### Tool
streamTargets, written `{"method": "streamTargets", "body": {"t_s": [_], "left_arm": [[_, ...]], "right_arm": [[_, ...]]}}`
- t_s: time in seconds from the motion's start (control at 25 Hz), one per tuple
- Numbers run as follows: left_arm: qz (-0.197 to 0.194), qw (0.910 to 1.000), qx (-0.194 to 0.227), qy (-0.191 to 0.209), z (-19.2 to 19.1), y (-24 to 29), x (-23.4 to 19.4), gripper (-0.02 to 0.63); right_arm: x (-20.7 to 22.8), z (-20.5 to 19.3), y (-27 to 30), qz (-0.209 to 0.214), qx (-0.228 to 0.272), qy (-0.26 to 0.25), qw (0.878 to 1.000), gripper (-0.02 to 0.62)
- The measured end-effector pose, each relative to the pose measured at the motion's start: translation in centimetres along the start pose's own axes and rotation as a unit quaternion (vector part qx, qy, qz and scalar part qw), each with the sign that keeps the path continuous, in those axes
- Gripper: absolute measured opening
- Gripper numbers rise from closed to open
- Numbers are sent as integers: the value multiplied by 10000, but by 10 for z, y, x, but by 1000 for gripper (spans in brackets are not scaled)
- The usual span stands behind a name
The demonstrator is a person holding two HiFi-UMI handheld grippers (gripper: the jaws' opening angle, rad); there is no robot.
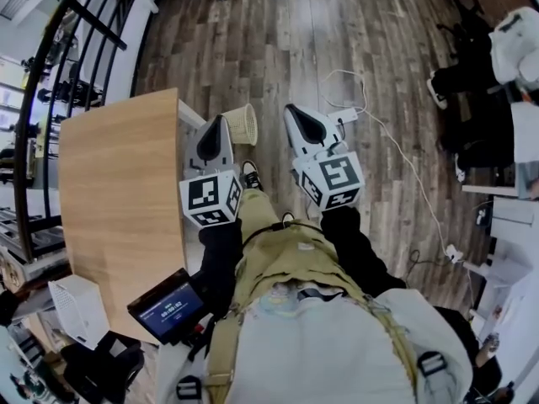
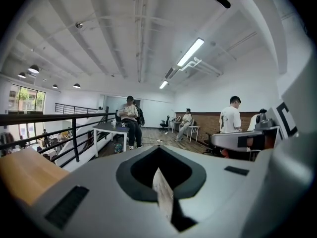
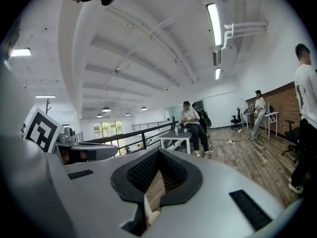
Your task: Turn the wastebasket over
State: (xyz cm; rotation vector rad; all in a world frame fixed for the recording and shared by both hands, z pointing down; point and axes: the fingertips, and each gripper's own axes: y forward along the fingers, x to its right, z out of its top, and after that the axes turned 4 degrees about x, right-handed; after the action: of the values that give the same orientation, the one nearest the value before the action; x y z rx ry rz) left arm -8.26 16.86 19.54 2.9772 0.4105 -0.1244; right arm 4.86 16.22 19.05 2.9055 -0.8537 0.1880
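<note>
The left gripper [image 1: 217, 123] and right gripper [image 1: 296, 114] are hovering with jaws pressed together, gripping nothing. The wastebasket [image 1: 242, 123] is sitting on the floor [image 1: 337, 40] just beside the left gripper. Open the jaws before reaching for its rim.

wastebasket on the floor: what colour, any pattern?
The wastebasket is cream-beige with an open lattice weave. It shows best in the head view.
</note>
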Motion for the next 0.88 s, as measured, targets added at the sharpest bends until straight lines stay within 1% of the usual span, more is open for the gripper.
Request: {"method": "streamTargets", "body": {"t_s": [0.16,0.4,0.68,0.88], "left_arm": [[-95,9997,-123,-207,0,40,-29,-3],[-249,9978,-458,-417,-22,89,-69,-3],[-377,9919,-1009,-671,-62,137,-104,-3],[-455,9849,-1500,-730,-109,167,-113,-3]], "right_arm": [[7,-3,48,-16,-179,8,9998,21],[8,-25,113,-42,-570,34,9984,21],[14,-59,176,-75,-1107,15,9938,21],[27,-94,204,-91,-1466,96,9891,21]]}}
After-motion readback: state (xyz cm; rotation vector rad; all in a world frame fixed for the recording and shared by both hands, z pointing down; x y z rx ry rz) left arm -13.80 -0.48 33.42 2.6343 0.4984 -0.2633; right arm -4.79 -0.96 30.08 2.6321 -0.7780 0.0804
